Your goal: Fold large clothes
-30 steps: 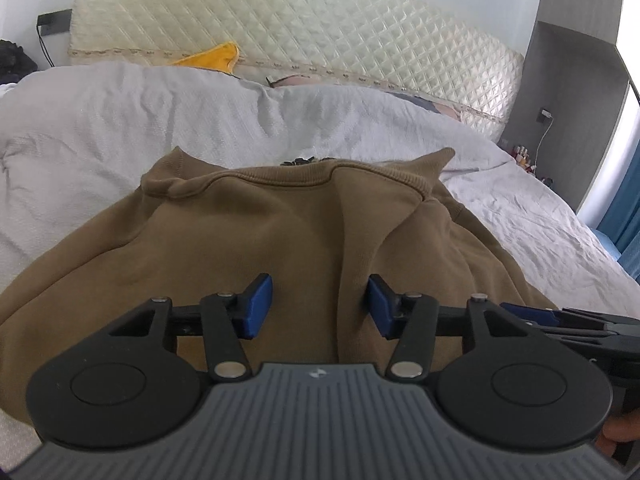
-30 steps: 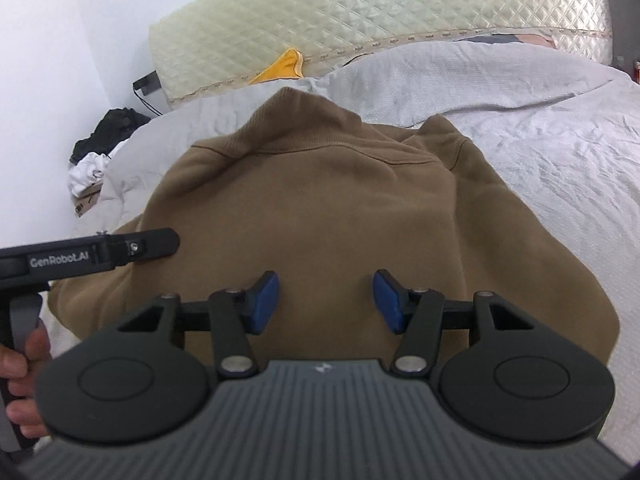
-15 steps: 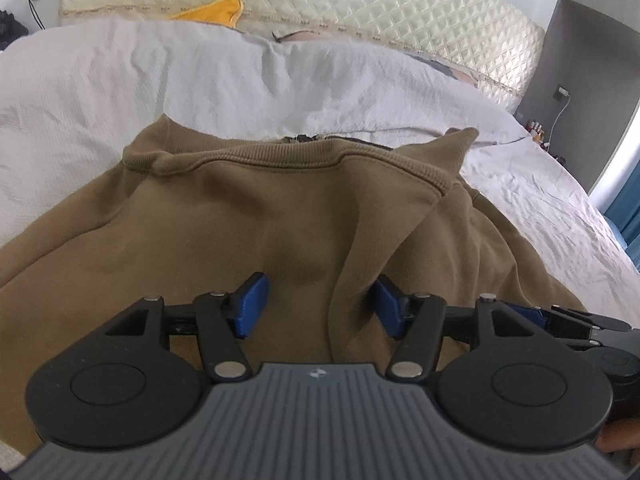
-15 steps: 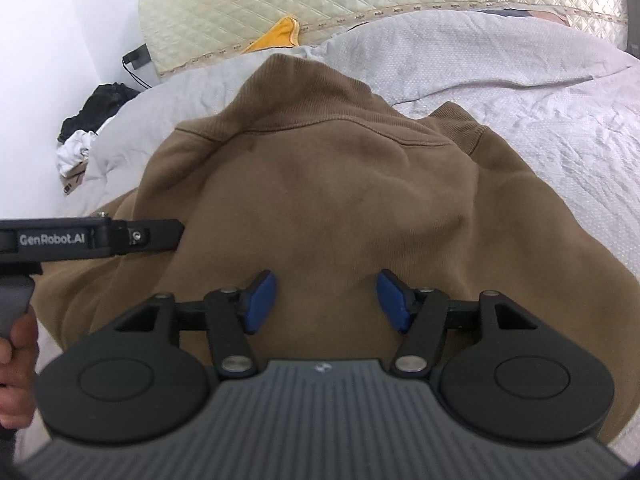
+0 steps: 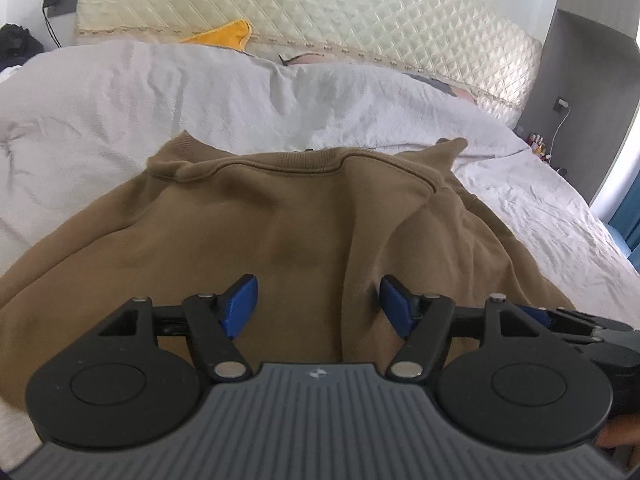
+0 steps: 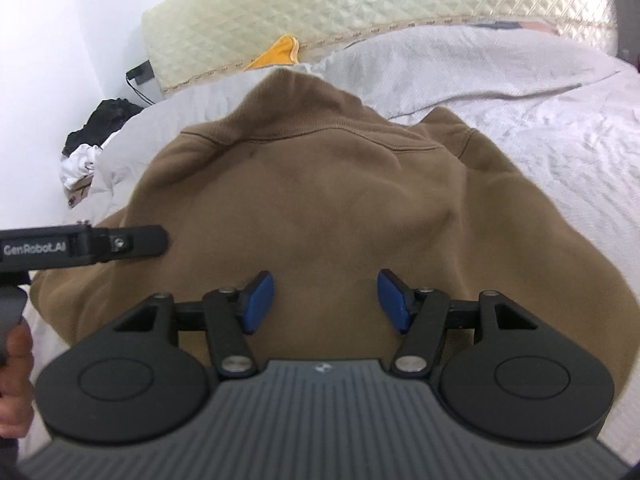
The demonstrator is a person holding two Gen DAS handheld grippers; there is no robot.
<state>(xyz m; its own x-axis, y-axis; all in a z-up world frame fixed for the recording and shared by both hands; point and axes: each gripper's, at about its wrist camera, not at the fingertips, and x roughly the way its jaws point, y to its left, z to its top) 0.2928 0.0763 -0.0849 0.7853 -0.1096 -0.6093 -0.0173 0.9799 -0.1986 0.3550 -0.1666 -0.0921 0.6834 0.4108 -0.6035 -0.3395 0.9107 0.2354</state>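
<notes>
— Hovering over the bed (image 5: 120,92), both grippers point down at the brown sweatshirt (image 5: 304,216), which lies spread on the grey bedding with its ribbed hem toward the headboard (image 5: 360,12).

— Jaws?

— The left gripper (image 5: 318,306) is opening, a raised fold of cloth between its blue pads, not pinched. The right gripper (image 6: 326,302) stands apart above flat cloth, gripping nothing.

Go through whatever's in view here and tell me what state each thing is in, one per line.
Brown sweatshirt: spread on the bed, rumpled, not yet folded.
Left tongs: jaws opening, over the sweatshirt, pinching nothing.
Right tongs: open, over the sweatshirt, holding nothing.
Grey bedcover: wrinkled, under the sweatshirt.
Clothes pile: heaped beside the bed.
</notes>
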